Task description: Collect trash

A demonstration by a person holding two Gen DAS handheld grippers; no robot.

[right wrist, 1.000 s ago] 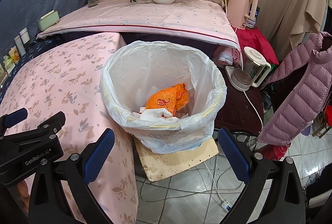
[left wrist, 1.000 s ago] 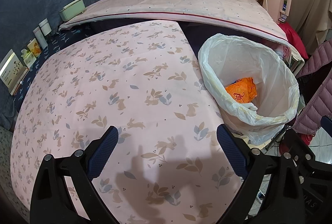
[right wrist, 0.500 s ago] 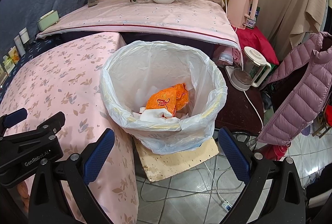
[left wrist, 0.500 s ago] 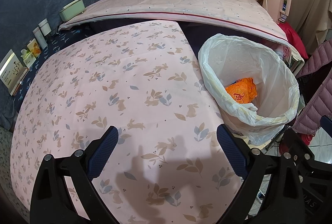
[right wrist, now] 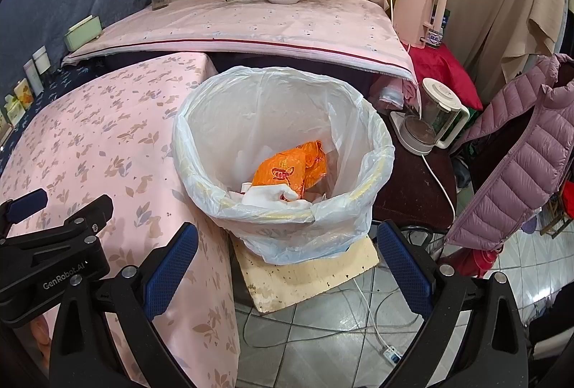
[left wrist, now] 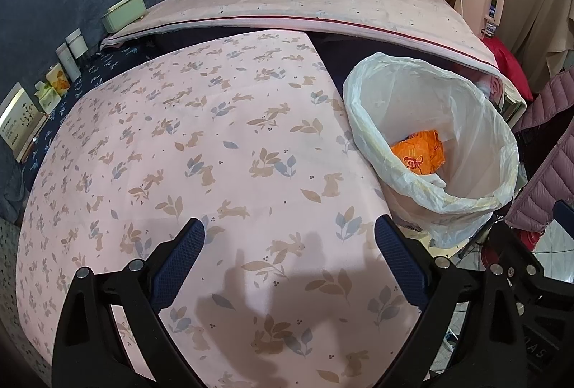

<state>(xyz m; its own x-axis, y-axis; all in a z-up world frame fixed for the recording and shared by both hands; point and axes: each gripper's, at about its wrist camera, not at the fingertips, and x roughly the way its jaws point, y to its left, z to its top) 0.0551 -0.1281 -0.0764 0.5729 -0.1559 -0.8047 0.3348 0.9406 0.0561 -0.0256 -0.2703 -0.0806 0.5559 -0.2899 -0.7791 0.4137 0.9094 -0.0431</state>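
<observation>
We see a table under a pink rabbit-print cloth [left wrist: 222, 151], bare of trash. Just beside its right edge stands a bin [right wrist: 283, 165] lined with a white plastic bag, resting on a stained board [right wrist: 308, 276] on the tiled floor. Inside the bin lie an orange wrapper [right wrist: 290, 169] and white paper [right wrist: 272, 197]. Our left gripper [left wrist: 288, 244] hangs over the cloth, jaws spread wide, holding nothing. Our right gripper [right wrist: 285, 251] hangs before the bin, equally spread and empty.
</observation>
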